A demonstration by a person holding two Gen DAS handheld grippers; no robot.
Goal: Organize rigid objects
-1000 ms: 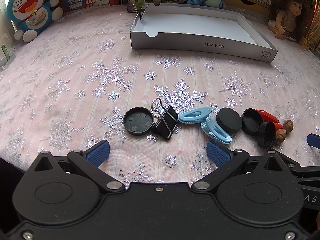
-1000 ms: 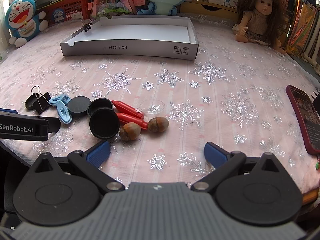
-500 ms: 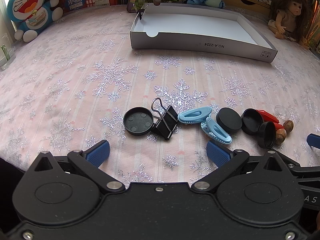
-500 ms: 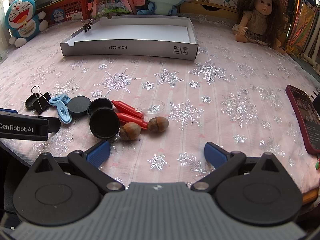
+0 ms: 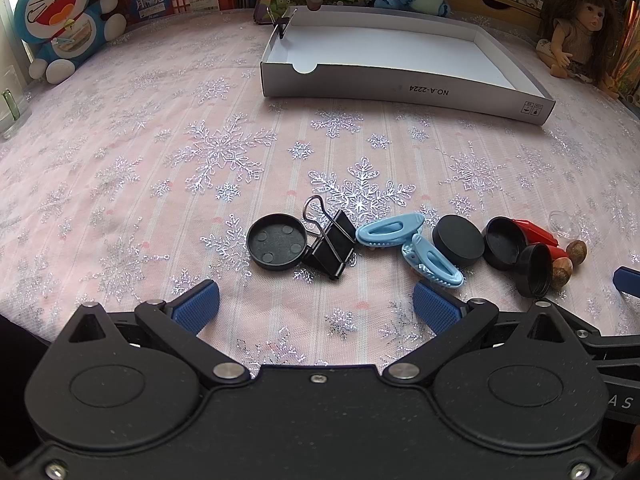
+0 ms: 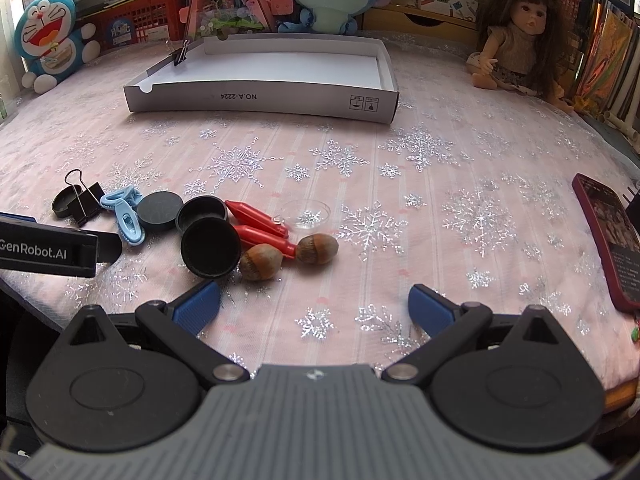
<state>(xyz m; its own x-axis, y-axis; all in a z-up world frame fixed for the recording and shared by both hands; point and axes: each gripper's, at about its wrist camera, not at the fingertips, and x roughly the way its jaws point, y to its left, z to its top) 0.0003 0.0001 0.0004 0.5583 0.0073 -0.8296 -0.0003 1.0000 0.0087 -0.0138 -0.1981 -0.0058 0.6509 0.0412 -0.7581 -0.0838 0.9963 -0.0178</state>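
A row of small items lies on the pink snowflake cloth: a black lid (image 5: pixel 276 247), a black binder clip (image 5: pixel 331 244), two light-blue hair clips (image 5: pixel 390 229), a black disc (image 5: pixel 458 241), two black caps (image 5: pixel 503 237), red clips (image 6: pixel 256 212), two hazelnuts (image 6: pixel 317 249) and a clear dish (image 6: pixel 305 213). My left gripper (image 5: pixel 316 306) is open, just short of the lid and binder clip. My right gripper (image 6: pixel 314 306) is open, near the hazelnuts, with nothing between its fingers. A white shallow box (image 5: pixel 404 86) stands farther back, a small binder clip (image 6: pixel 180 55) on its rim.
Plush toys (image 5: pixel 60 20) and a doll (image 6: pixel 516 36) line the far edge, with a red crate and books behind. A dark-red phone (image 6: pixel 608 236) lies at the right. The left gripper's body (image 6: pixel 48 246) shows at the left of the right wrist view.
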